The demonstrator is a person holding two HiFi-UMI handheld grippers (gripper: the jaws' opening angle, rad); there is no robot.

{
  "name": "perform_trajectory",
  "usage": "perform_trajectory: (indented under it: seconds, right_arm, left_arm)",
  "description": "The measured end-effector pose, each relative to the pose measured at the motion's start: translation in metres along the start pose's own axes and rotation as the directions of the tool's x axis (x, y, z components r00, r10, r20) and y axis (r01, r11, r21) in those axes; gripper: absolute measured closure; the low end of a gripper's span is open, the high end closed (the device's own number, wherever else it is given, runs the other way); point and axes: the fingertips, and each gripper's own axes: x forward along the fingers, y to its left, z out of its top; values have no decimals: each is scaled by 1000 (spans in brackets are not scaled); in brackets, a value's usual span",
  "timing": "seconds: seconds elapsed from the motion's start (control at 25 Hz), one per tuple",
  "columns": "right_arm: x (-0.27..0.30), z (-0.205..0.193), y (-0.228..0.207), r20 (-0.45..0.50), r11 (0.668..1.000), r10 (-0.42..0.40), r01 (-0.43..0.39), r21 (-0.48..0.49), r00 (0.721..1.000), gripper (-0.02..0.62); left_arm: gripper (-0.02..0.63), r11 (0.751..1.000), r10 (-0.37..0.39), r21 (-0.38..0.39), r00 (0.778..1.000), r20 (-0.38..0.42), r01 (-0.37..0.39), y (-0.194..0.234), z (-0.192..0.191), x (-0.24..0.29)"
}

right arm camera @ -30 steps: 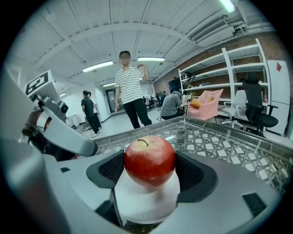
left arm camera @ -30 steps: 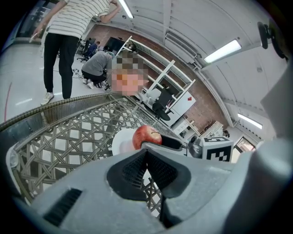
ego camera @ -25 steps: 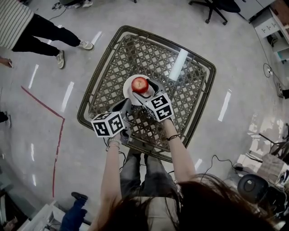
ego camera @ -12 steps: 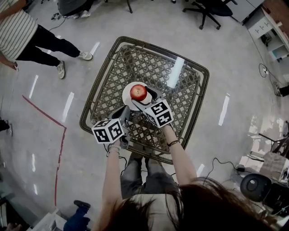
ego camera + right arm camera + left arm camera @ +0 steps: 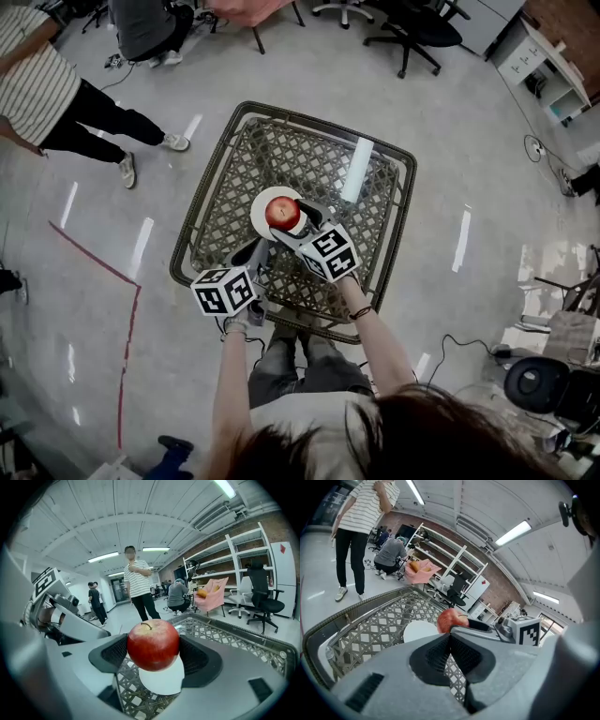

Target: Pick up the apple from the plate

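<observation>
The apple (image 5: pixel 153 644) is held by the right gripper (image 5: pixel 153 656): its two dark pads (image 5: pixel 114 654) are pressed against the left and right sides of the fruit, so the jaws are kept only as far apart as the apple is wide. The stem is turned upward. The white plate (image 5: pixel 165 680) is seen directly under the apple, on the woven table (image 5: pixel 375 234); it cannot be told from these views whether the fruit touches the plate. In the head view the apple is seen over the plate, near the middle of the table. The left gripper (image 5: pixel 449 641) is held just beside the right one, at the near side of the plate (its marker cube is pointed toward the person), and its jaws are brought fully together with nothing between them. The apple and the plate are seen beyond its tips, not touched by it. A person in a striped shirt (image 5: pixel 37 80) is seen standing on the floor, well apart from the table.
</observation>
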Motion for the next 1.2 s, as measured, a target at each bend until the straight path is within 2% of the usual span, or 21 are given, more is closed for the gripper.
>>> perform_trajectory:
  seconds: [0.2, 1.2]
  right_arm:
    - [-20, 12, 7, 22, 1000, 3, -3, -8, 1000, 293]
    - [-105, 53, 45, 119, 998, 59, -57, -19, 991, 293]
  left_arm:
    - [595, 998, -31, 59, 1000, 2, 31, -19, 3, -12]
    - [595, 972, -104, 220, 992, 70, 86, -83, 8, -57]
